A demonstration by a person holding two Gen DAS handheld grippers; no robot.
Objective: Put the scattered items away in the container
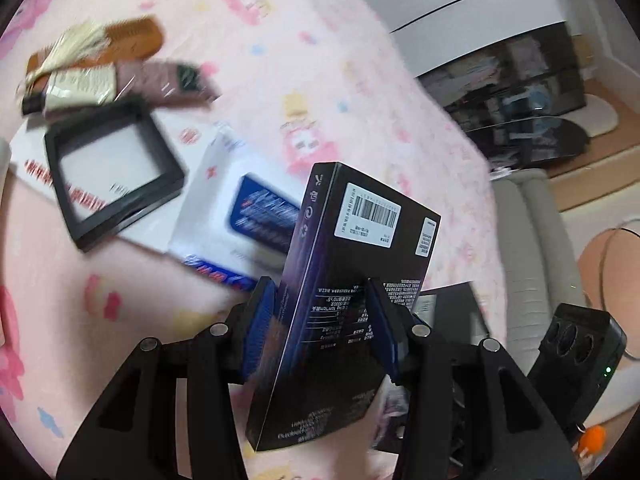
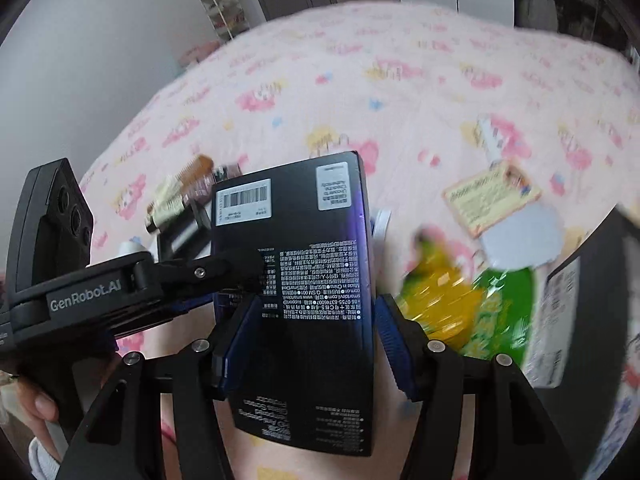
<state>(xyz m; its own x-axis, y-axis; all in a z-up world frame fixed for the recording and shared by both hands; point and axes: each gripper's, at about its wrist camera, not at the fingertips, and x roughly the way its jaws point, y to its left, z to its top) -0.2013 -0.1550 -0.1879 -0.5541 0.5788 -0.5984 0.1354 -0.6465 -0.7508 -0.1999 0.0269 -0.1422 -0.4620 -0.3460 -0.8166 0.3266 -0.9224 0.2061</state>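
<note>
Both claws (image 1: pixel 322 300) (image 2: pixel 312 320) seemingly clamp black box (image 2: pixel 296 280)

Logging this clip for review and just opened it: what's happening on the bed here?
A person is holding a black box with a barcode label above a pink patterned bedspread. The left tool is clamped on the box, and the right tool has its fingers on either side of the same box, apparently gripping it too. Other items still lie on the bedspread: a black square frame, a brown comb and a green-and-yellow packet. No container is clearly identifiable.
</note>
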